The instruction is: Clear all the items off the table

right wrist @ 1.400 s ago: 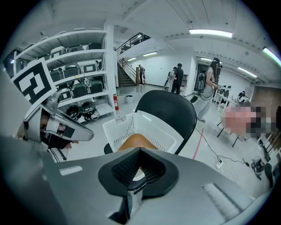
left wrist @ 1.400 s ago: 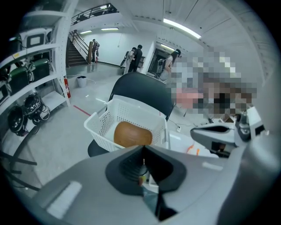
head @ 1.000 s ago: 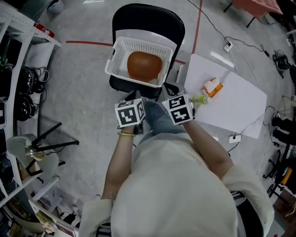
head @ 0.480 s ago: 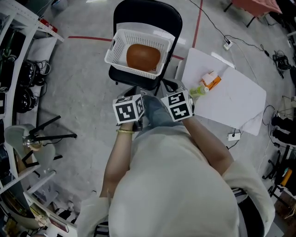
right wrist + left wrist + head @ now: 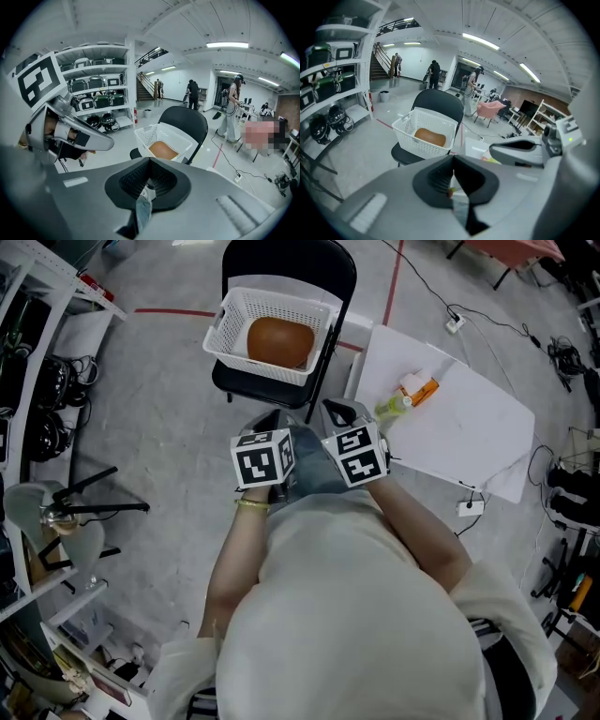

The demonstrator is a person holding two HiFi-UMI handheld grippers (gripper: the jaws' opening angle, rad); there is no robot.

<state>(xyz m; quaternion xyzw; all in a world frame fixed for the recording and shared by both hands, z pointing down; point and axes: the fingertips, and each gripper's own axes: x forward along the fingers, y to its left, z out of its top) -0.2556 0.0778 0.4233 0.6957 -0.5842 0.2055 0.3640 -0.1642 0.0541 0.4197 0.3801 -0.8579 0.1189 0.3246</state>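
Since a second ago the white basket (image 5: pixel 221 326) and the black chair (image 5: pixel 286 261) under it have slid up and to the left in the head view. The gap between them and the two grippers has grown, and the white tabletop (image 5: pixel 469 432) has shifted the same way.

The left gripper (image 5: pixel 270 420) and the right gripper (image 5: pixel 336 412) are held side by side close to the person's body. Both point down and forward toward the chair, with their marker cubes facing up. Each gripper's own view shows its jaws pressed together with nothing between them.

A round brown item (image 5: pixel 279 341) lies inside the basket, which sits on the chair seat. Two things lie on the tabletop, at the corner nearest the chair. One is an orange-and-white item (image 5: pixel 417 388), and just beside it on the side toward the grippers is a small green item (image 5: pixel 392 407). Both are clear of the jaws, the green one being the nearer to the right gripper.
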